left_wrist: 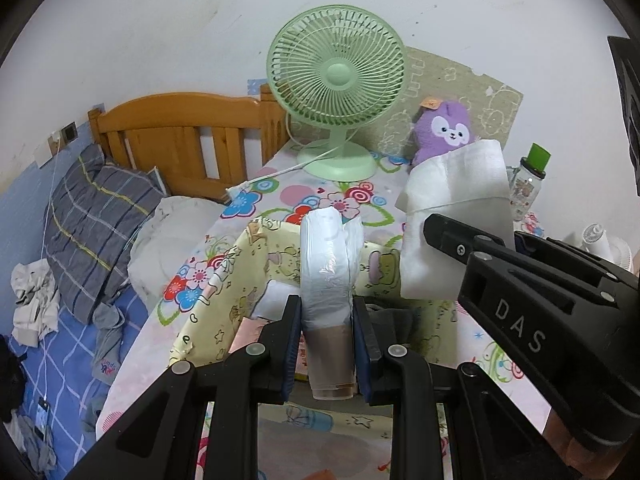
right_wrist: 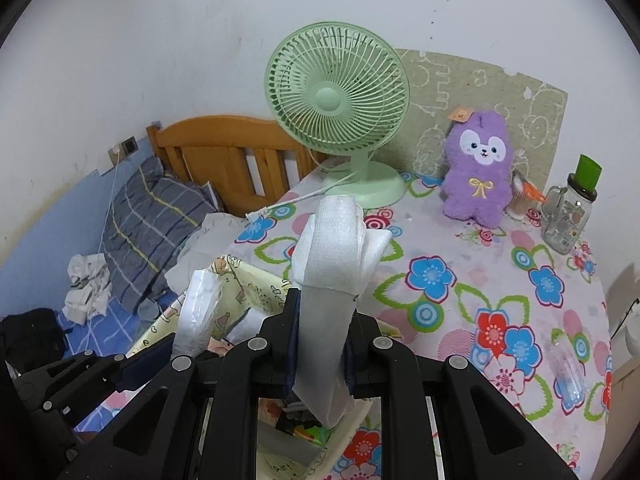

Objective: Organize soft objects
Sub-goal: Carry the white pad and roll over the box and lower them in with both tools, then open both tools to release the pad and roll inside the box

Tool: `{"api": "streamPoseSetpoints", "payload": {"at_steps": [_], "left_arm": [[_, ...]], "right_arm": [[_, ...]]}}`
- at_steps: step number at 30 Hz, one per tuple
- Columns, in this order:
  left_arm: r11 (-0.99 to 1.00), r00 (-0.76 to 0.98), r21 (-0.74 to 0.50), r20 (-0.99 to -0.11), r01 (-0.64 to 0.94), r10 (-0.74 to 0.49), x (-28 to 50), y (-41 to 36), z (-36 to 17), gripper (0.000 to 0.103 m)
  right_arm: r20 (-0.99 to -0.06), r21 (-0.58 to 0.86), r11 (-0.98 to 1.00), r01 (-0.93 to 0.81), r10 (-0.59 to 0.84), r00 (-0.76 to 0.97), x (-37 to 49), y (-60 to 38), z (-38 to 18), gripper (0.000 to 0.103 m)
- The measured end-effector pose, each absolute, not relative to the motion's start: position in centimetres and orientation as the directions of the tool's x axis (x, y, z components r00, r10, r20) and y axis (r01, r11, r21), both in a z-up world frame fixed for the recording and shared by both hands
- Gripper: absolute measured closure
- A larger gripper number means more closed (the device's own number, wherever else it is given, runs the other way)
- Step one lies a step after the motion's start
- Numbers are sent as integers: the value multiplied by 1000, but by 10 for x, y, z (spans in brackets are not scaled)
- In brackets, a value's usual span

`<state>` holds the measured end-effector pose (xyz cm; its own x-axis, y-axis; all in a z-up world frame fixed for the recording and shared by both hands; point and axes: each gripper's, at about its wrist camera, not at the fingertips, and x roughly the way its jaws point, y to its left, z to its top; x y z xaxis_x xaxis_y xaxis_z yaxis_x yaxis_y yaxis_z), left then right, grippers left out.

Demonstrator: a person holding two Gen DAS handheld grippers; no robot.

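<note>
Here, two hand-held grippers hover over the yellow patterned box at the near edge of the flowered surface, and each pinches a soft packet. The left hand-held gripper has its jaws pressed against a plastic-wrapped white bundle, which stands upright above the box, in front of the green fan. The right hand-held gripper is clamped on a folded white foam sheet, also in front of the fan and just right of the box.

The left wrist view alone shows the bundle's brownish lower end hanging down between the pads, and the outer side of the right hand-held gripper with the letters DAS on it. There the foam sheet covers the lower half of the purple plush toy, to the right of the fan.

The right wrist view shows the whole plush with its yellow bow. It also shows a glass jar with a green lid further right of the fan, a small holder with something orange between plush and jar, and a clear bottle lying on the cloth well in front of the jar.

By count: one fan, one plush, one box, two held packets, one jar. Left of the fan stands one wooden headboard, with one grey checked pillow on the bed below it.
</note>
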<state>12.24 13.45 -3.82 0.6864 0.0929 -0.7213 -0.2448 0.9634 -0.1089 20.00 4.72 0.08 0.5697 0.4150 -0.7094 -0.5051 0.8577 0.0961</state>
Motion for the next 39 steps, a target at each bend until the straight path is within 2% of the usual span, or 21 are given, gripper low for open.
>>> {"api": "streamPoseSetpoints", "payload": {"at_steps": [4,12,23,25,26,27,28,29,30,39], "left_arm": [[960,676,-105,-730,-258,102,125,141,-43,74],[950,654,-110,-748,-291,113,128,153,-51,40],[946,641,-97,-756,-308,131,128,158,-54,32],[945,640,-98,-757,-312,133,128,159,-54,31],[944,640,-98,-756,-314,134,127,159,-54,30],[944,640,-98,-756,-316,136,127,160,-54,29],[943,639,-98,-757,-319,138,127,161,-54,29],[942,638,-98,-758,-320,138,127,161,-54,29],[942,637,-99,-758,-320,137,127,162,-54,29],[943,640,-99,-757,-318,136,125,163,-53,29]], "right_arm": [[-719,94,856,-508,411,560,204,53,-6,82],[-739,81,859,-506,392,548,212,61,-20,82],[-748,79,848,-525,398,531,213,70,-26,82],[-752,75,845,-530,397,526,213,73,-27,77],[-755,77,843,-533,398,521,213,74,-28,67],[-755,82,840,-536,404,517,213,74,-29,50],[-752,90,837,-541,413,514,212,75,-29,42],[-743,96,834,-543,423,518,211,75,-27,29],[-738,97,834,-543,426,523,210,75,-27,22],[-728,103,836,-539,432,532,208,71,-21,21]]}}
